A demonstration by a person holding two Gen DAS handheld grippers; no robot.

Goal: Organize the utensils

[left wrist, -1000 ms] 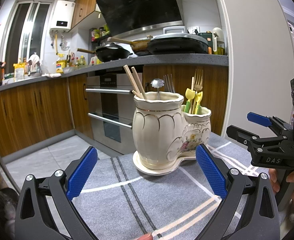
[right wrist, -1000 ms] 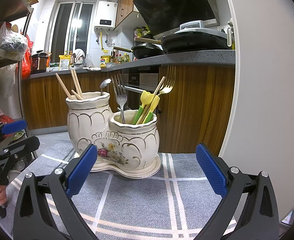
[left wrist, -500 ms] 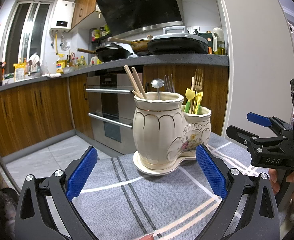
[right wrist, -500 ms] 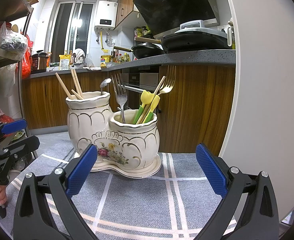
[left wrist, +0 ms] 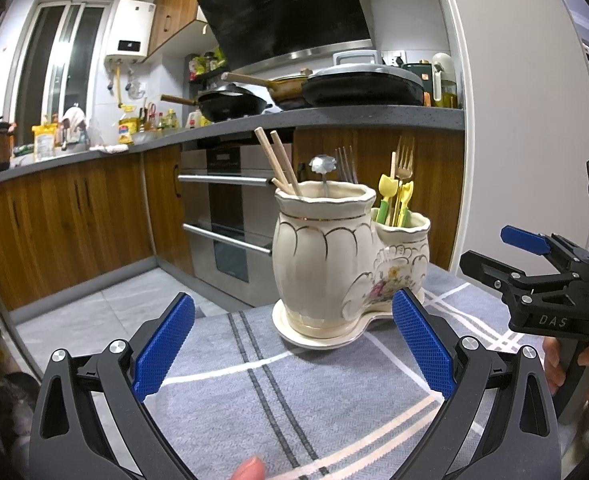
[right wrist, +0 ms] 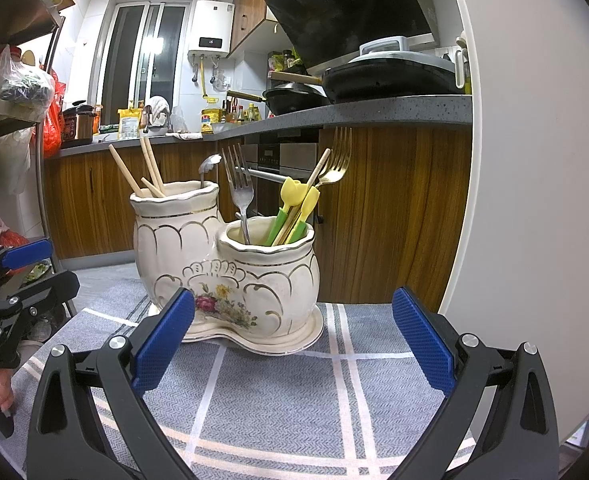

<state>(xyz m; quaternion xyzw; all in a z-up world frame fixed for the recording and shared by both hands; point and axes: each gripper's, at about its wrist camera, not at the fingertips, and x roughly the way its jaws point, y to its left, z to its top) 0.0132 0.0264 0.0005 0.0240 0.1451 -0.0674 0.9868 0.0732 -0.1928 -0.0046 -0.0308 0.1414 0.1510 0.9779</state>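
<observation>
The holder (right wrist: 230, 268) stands on the grey cloth (right wrist: 278, 392) ahead of both claws, touched by neither. From the right claw (right wrist: 292, 344) it sits ahead and a little left, its saucer base just past the left pad; the jaws are spread wide and hold nothing. From the left claw (left wrist: 292, 346) the holder sits ahead and right of centre, its base between the pad tips in the view but beyond them; these jaws too are wide apart and empty.

The holder is glazed cream ceramic, two bulbous vases joined on one scalloped saucer, with gilt lines and a painted flower spray. The taller vase holds wooden chopsticks (right wrist: 146, 172) and a steel spoon (right wrist: 208, 164). The lower vase holds a steel fork (right wrist: 240, 188), a gold fork (right wrist: 336, 160) and yellow-tipped green picks (right wrist: 294, 208). The cloth is woven, crossed by white and dark stripes. The pads (right wrist: 162, 344) are ribbed blue rubber on black frames
</observation>
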